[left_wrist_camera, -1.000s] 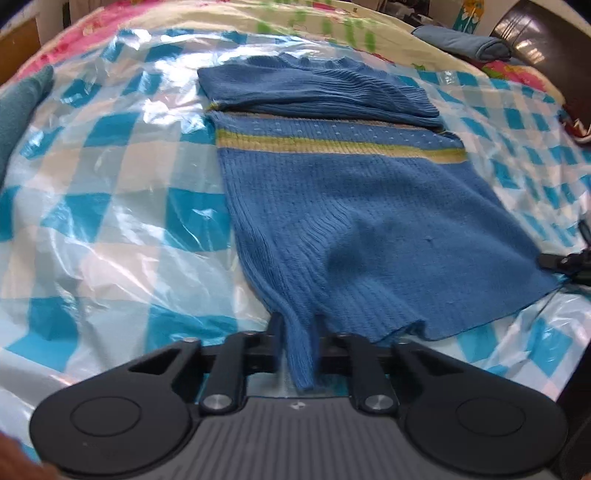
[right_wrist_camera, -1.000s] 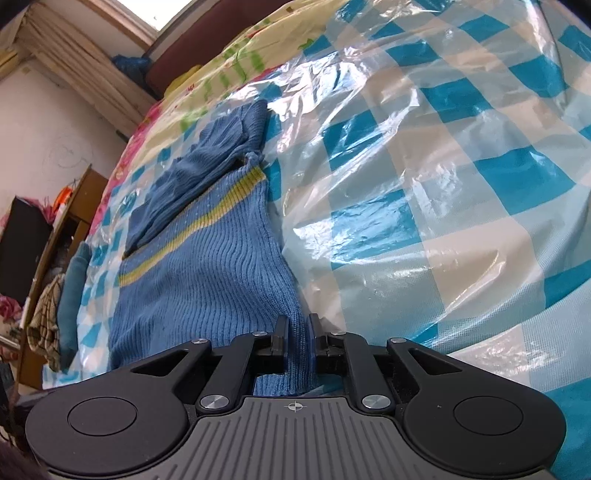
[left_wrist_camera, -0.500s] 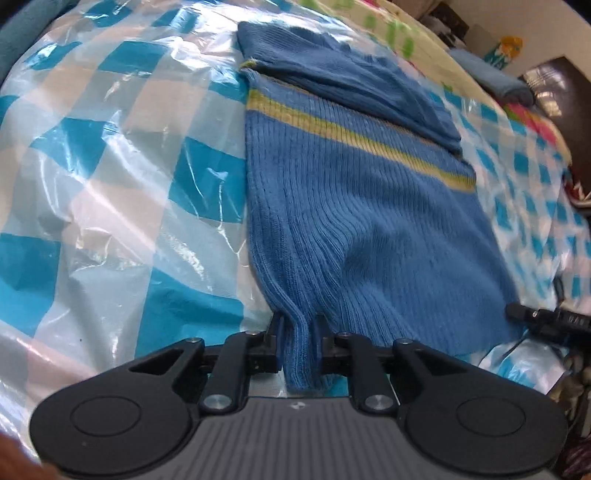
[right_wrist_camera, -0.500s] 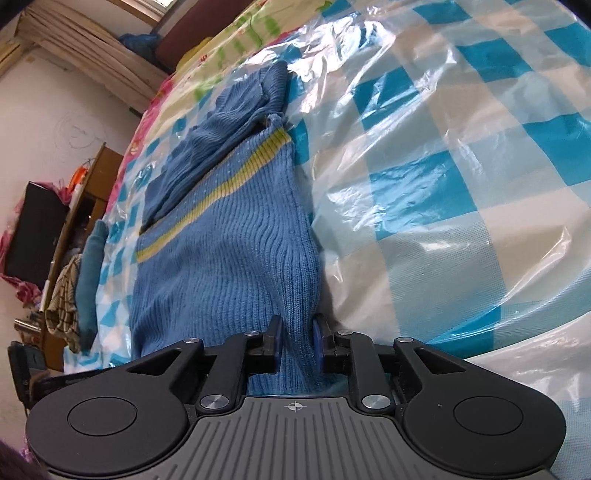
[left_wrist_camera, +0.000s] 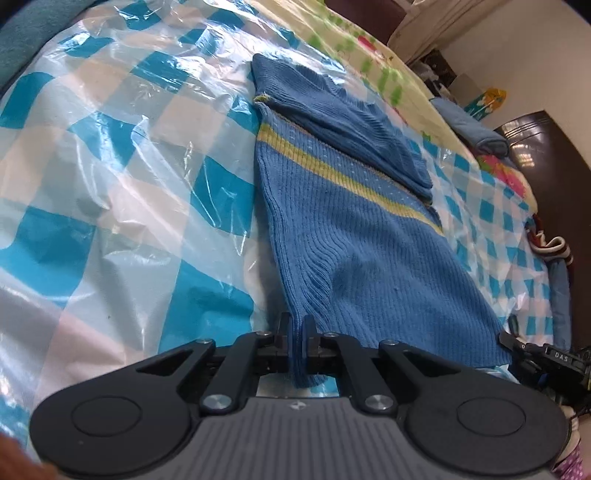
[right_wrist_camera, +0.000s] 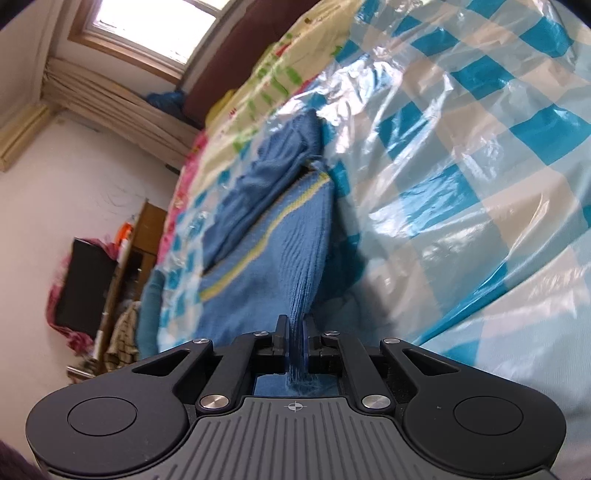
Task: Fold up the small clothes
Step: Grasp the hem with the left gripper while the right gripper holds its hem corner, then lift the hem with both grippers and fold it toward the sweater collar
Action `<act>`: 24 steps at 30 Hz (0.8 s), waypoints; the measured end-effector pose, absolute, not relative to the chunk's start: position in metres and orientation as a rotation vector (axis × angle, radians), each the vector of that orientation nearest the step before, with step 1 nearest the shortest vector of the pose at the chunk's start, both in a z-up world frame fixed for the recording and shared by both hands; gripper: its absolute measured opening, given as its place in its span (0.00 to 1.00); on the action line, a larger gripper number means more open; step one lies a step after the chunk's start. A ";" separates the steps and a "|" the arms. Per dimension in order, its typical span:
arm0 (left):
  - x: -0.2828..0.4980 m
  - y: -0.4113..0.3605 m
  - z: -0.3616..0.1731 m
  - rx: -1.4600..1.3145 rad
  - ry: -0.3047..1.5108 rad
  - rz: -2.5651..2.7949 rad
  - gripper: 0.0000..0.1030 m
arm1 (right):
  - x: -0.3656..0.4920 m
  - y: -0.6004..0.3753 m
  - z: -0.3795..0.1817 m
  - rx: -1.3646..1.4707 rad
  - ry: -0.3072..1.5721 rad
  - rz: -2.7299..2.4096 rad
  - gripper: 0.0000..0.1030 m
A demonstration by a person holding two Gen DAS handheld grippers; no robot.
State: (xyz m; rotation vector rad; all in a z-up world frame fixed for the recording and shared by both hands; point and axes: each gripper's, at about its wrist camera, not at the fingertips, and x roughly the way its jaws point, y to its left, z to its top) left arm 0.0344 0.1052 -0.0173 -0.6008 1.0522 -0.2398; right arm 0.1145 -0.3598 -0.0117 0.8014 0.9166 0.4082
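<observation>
A blue knitted sweater (left_wrist_camera: 369, 240) with a yellow stripe lies flat on the blue-and-white checked plastic sheet (left_wrist_camera: 110, 184), its sleeves folded across the top. My left gripper (left_wrist_camera: 297, 325) holds the hem's near left corner; its jaws are closing, with the knit pinched between the pads. In the right wrist view the sweater (right_wrist_camera: 280, 236) rises in a taut ridge from the checked plastic sheet (right_wrist_camera: 461, 184) into my right gripper (right_wrist_camera: 294, 325). Its jaws are closing too, on the hem's other corner. A black part of that right gripper (left_wrist_camera: 543, 358) shows at the hem's far corner.
A folded blue cloth (left_wrist_camera: 476, 125) and a dark wooden headboard (left_wrist_camera: 546, 147) lie beyond the sweater. A teal cloth (left_wrist_camera: 29, 33) sits at the sheet's left edge. In the right wrist view a window (right_wrist_camera: 147, 29), a wooden cupboard (right_wrist_camera: 144, 236) and piled clothes (right_wrist_camera: 122, 332) stand beside the bed.
Both grippers have tightened on the hem. The right one has risen and pulled its corner up into a ridge. The left one has shifted sideways and rolled, still holding its corner.
</observation>
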 end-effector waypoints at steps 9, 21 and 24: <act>0.023 0.116 -0.017 -0.642 1.026 -0.248 0.09 | 0.091 -0.356 0.006 0.801 0.853 0.387 0.06; 0.034 0.104 -0.030 -0.532 1.055 -0.202 0.21 | 0.133 -0.353 -0.018 0.604 0.942 0.272 0.47; 0.042 0.096 -0.035 -0.500 1.077 -0.214 0.29 | 0.148 -0.345 -0.034 0.620 1.019 0.317 0.47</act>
